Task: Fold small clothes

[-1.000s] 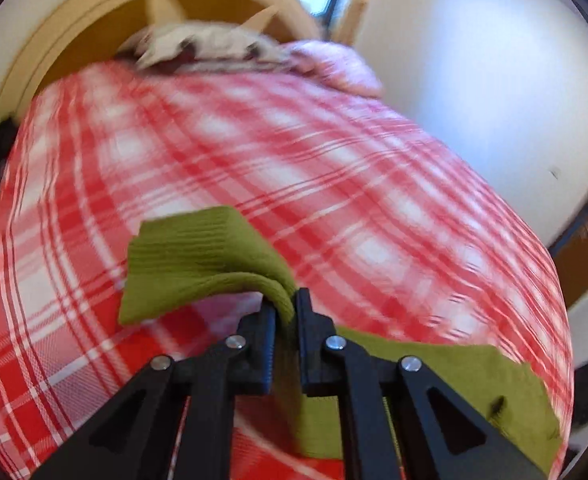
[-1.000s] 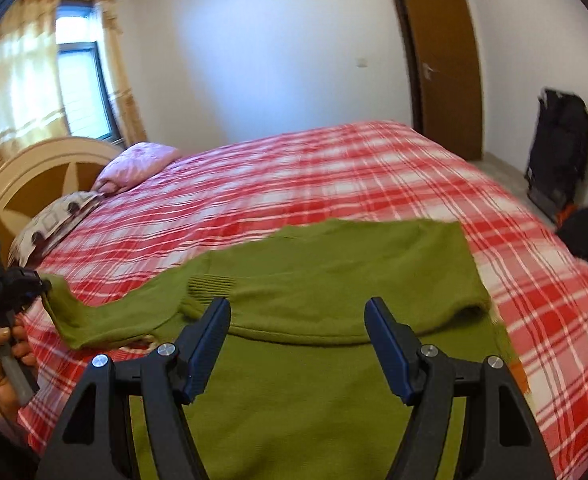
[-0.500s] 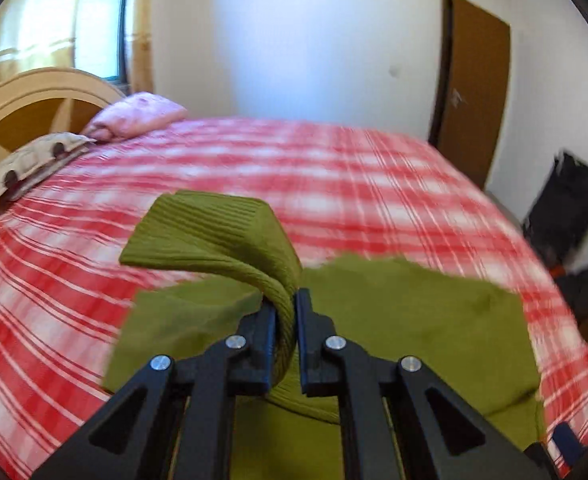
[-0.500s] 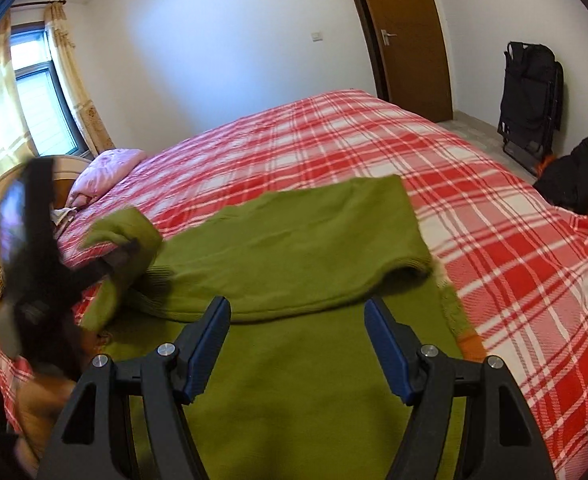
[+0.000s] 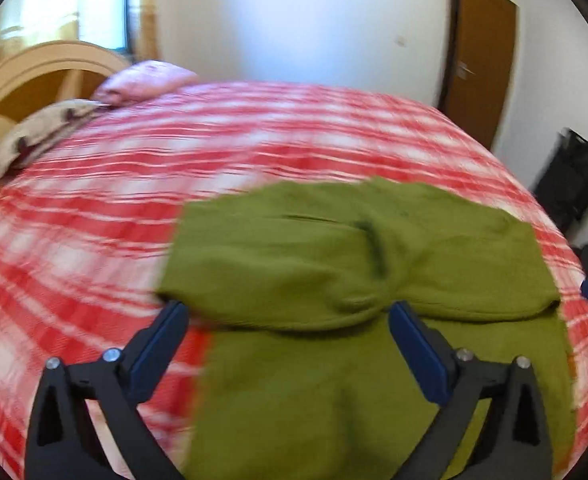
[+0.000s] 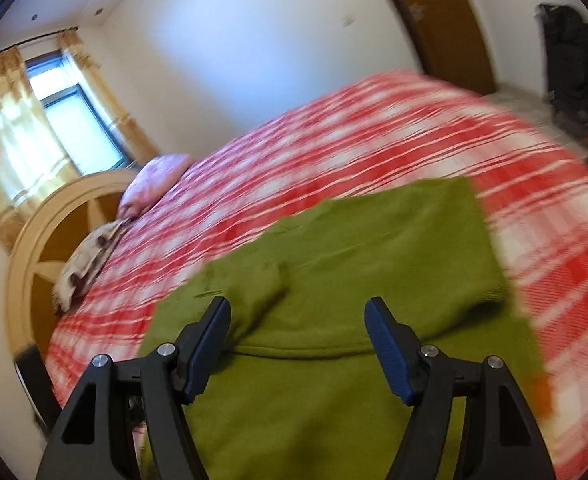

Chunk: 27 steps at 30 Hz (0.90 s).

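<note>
An olive green sweater (image 5: pixel 333 264) lies on the red and white plaid bed (image 5: pixel 174 160), partly folded, with both sleeves laid across its body. My left gripper (image 5: pixel 288 312) is open and empty, just above the sweater's near left part. In the right wrist view the sweater (image 6: pixel 373 264) fills the foreground, with the left sleeve end (image 6: pixel 262 284) lying on it. My right gripper (image 6: pixel 297 320) is open and empty above the sweater's lower half. Both views are motion-blurred.
A pink pillow (image 5: pixel 146 80) and a patterned pillow (image 5: pixel 34 136) lie by the wooden headboard (image 5: pixel 34 76) at the bed's left. A brown door (image 5: pixel 481 64) and a black bag (image 5: pixel 569 176) stand at the right, by the wall.
My left gripper carried the sleeve from the bed's left side over the sweater, opened and let it go. The sleeve now lies on the sweater. The right gripper stayed open and tilted.
</note>
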Tool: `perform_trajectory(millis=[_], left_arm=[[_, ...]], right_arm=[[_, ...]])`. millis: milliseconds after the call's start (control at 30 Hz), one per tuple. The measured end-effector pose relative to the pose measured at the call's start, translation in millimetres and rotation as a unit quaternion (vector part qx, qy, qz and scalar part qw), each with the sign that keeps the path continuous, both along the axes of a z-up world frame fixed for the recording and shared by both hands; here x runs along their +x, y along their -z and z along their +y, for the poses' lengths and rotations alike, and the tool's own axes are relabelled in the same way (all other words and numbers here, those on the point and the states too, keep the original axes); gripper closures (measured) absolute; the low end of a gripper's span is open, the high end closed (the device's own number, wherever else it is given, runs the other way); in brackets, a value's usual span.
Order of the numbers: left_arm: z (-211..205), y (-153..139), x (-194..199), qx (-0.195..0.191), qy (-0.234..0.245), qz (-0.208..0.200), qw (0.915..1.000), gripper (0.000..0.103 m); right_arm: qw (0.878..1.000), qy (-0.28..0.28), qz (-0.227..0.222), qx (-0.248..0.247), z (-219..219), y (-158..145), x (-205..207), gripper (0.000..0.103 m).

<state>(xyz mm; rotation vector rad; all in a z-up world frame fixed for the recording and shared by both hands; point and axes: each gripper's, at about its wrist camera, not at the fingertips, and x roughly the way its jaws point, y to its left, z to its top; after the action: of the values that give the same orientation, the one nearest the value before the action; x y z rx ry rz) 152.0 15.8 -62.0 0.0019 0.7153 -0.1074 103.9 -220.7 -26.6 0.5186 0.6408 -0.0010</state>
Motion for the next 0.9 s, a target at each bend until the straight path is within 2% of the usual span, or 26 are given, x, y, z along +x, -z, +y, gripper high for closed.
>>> perform_trajectory(millis=[100,167,233,300,333,400,500,533,567,600,633,667,767,900], left_arm=[[19,14,1,0.011,-0.03,0.011,0.9994,0.0],[23,32,8,0.013,-0.045,0.037,0.9982,0.0],[27,47,10,0.01,-0.058,0.056,0.9967,0.0],[29,63,14,-0.005,-0.069,0.077,0.9947,0.0],[30,63,10,-0.01,-0.072,0.071,0.9948,0.0],[29,61,7,-0.006,-0.077,0.064,0.995,0.0],[27,62,5,-0.002,-0.079,0.059,0.9952,0.0],[28,63,4,-0.005,-0.077,0.057,0.9953,0.0],[29,63,3,-0.009,-0.076,0.056,0.9955,0.0],[31,64,2,-0.012,-0.076,0.056,0.9955,0.0],[31,64,1,-0.014,-0.075,0.055,0.9956,0.0],[30,63,1,-0.013,-0.075,0.055,0.9956,0.0],[30,65,7,-0.01,-0.077,0.054,0.9955,0.0],[30,65,8,-0.013,-0.078,0.054,0.9954,0.0]], right_arm=[[0.999,-0.028,0.034,0.002,14,9,43,0.033],[0.998,-0.036,0.059,-0.012,29,14,71,0.033],[0.996,-0.052,0.065,-0.024,51,16,90,0.033],[0.992,-0.072,0.066,-0.081,82,17,107,0.033],[0.986,-0.083,0.073,-0.124,99,21,118,0.033],[0.976,-0.085,0.102,-0.173,121,34,136,0.033],[0.97,-0.07,0.145,-0.184,126,55,156,0.033],[0.966,-0.07,0.155,-0.193,126,61,161,0.038],[0.963,-0.069,0.16,-0.204,126,65,162,0.052],[0.961,-0.061,0.158,-0.217,124,64,159,0.062],[0.964,-0.06,0.153,-0.208,117,61,154,0.087],[0.969,-0.063,0.15,-0.187,111,58,153,0.096],[0.983,-0.068,0.124,-0.118,84,47,143,0.096],[0.997,-0.055,0.029,-0.035,43,14,110,0.096]])
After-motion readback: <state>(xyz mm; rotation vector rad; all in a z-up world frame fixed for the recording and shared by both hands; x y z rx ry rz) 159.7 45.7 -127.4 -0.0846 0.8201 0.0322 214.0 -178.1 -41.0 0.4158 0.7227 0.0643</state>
